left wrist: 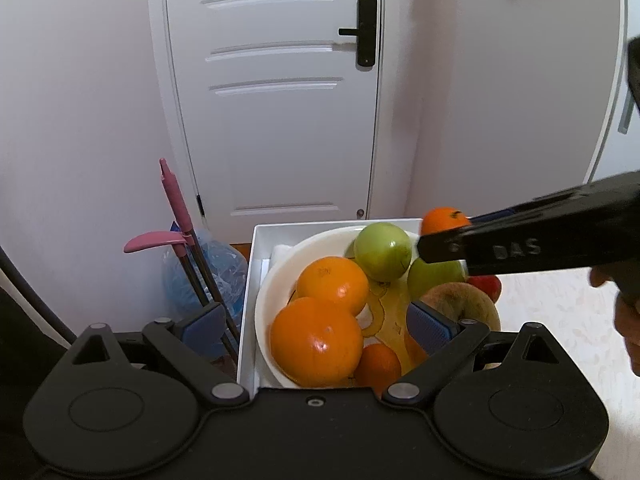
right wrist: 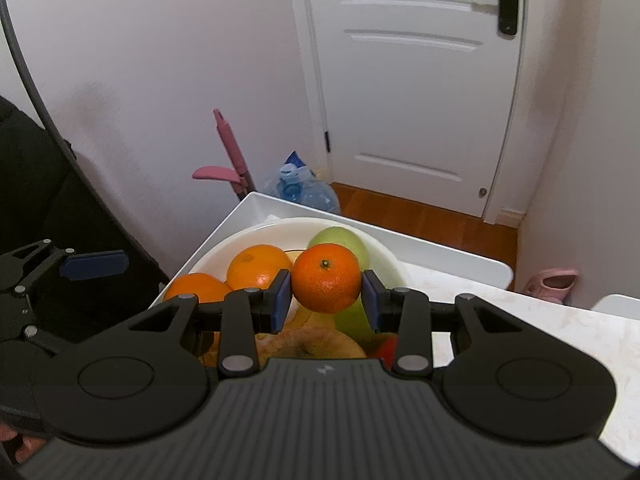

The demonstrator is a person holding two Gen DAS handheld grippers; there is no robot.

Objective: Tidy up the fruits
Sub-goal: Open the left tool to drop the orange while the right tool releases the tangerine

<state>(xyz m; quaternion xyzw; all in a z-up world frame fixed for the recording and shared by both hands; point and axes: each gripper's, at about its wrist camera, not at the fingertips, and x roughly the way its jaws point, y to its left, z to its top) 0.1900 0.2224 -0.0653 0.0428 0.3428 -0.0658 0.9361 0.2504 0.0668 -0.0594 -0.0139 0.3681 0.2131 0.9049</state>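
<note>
A white bowl (left wrist: 266, 292) sits in a white tray (left wrist: 256, 240) and holds two large oranges (left wrist: 316, 340), a smaller orange (left wrist: 378, 364), green apples (left wrist: 382, 252), a brownish fruit (left wrist: 460, 300) and a red fruit (left wrist: 486, 286). My right gripper (right wrist: 326, 294) is shut on a small orange (right wrist: 326, 278) and holds it above the bowl (right wrist: 384, 254); it shows in the left wrist view (left wrist: 446, 220). My left gripper (left wrist: 316, 326) is open wide over the near side of the bowl, empty.
A white door (left wrist: 276, 92) is behind the tray. A pink-handled mop (left wrist: 176, 208) and a blue water jug (left wrist: 216, 268) stand at the wall to the left. A pale counter (right wrist: 520, 320) lies to the right. A pink slipper (right wrist: 554, 280) is on the floor.
</note>
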